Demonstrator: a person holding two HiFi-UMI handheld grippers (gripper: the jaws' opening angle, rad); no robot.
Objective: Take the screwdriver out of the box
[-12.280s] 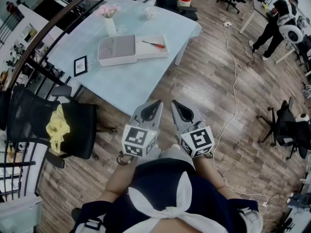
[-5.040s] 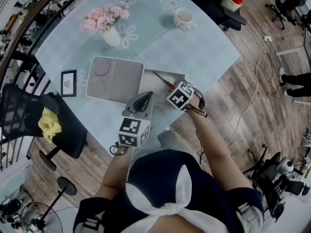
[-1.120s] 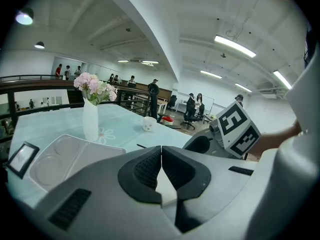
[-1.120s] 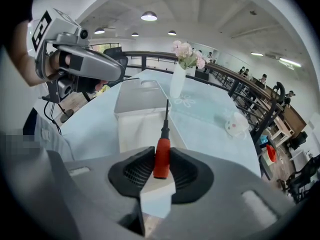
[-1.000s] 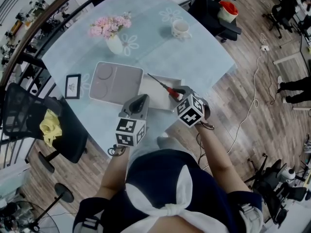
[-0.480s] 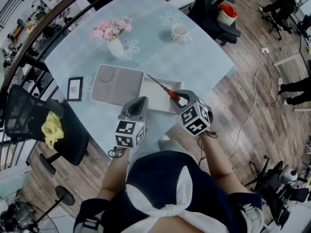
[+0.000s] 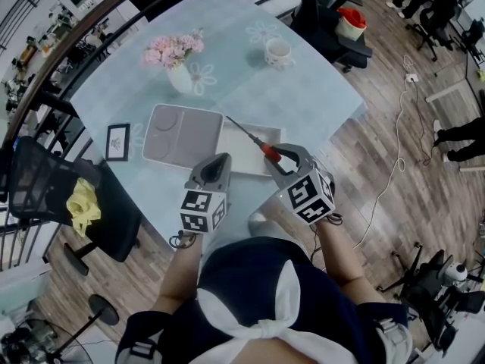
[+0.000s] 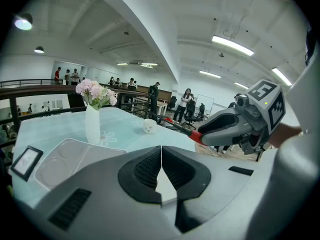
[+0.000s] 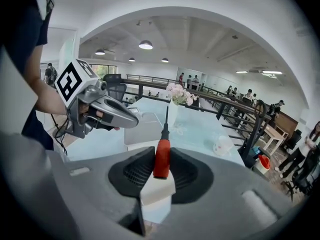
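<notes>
The screwdriver has a red handle and a dark shaft that slants up-left over the box. My right gripper is shut on the handle and holds it in the air above the white box's right end. In the right gripper view the red handle sits clamped between both pads, with the shaft pointing away. The grey lid lies open to the left of the box. My left gripper hovers at the box's near edge, shut with nothing in it.
On the pale blue table stand a white vase of pink flowers, a cup at the far side and a small picture frame at the left. A black chair with a yellow cloth stands left of the table.
The right gripper has risen with the screwdriver, lifting it clear of the box and toward me. The left gripper has stayed put.
</notes>
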